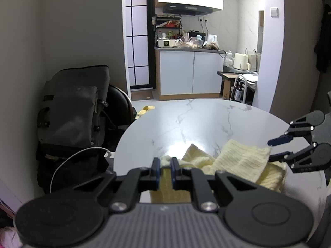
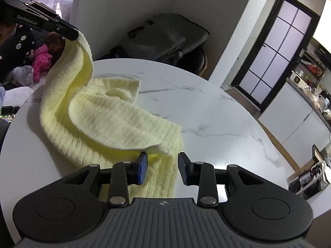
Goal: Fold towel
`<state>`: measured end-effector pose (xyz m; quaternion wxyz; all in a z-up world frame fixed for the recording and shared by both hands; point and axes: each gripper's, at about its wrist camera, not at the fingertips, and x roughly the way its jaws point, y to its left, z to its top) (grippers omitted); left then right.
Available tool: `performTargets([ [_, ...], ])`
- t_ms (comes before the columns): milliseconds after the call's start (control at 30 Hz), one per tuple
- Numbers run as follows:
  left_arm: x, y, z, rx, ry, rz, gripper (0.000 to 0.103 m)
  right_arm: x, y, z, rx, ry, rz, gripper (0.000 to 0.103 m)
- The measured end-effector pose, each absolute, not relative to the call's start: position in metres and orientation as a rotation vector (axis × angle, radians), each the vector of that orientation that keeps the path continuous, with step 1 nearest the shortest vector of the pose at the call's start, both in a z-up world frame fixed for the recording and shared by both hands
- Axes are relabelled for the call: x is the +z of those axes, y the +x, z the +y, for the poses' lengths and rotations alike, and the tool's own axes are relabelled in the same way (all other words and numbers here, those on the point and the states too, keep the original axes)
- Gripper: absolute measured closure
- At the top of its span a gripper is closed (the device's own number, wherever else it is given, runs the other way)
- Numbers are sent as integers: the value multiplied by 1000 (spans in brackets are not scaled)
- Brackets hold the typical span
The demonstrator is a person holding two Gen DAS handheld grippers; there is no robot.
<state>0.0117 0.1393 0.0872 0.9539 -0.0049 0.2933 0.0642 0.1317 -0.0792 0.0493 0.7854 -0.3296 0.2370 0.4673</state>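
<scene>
Towel (image 2: 107,119), pale yellow and limp, sprawls rumpled across the table (image 2: 217,124); it looks light and floppy. Left gripper (image 1: 165,165) pinches one corner, lifted. Right gripper (image 2: 162,167) stands part open, empty, over a loose corner, probably the best hold.

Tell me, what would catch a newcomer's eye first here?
The pale yellow towel, rumpled across the round marble table. One corner hangs lifted, clamped in the left gripper at upper left, while the right gripper stands open over the towel's near corner, gripping nothing.
</scene>
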Motion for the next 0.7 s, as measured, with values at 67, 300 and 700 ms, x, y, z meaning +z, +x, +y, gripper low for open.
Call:
performTargets([
  [67,86,12,139,127,-9,598,92,48,129,-73,1017,-752,500,67],
  [300,85,13,141,124,-19,598,92,47,122,-68,1024,-875,454,55],
  [700,83,17,141,113,-23,605,92,47,119,-63,1090,-914,410,43],
])
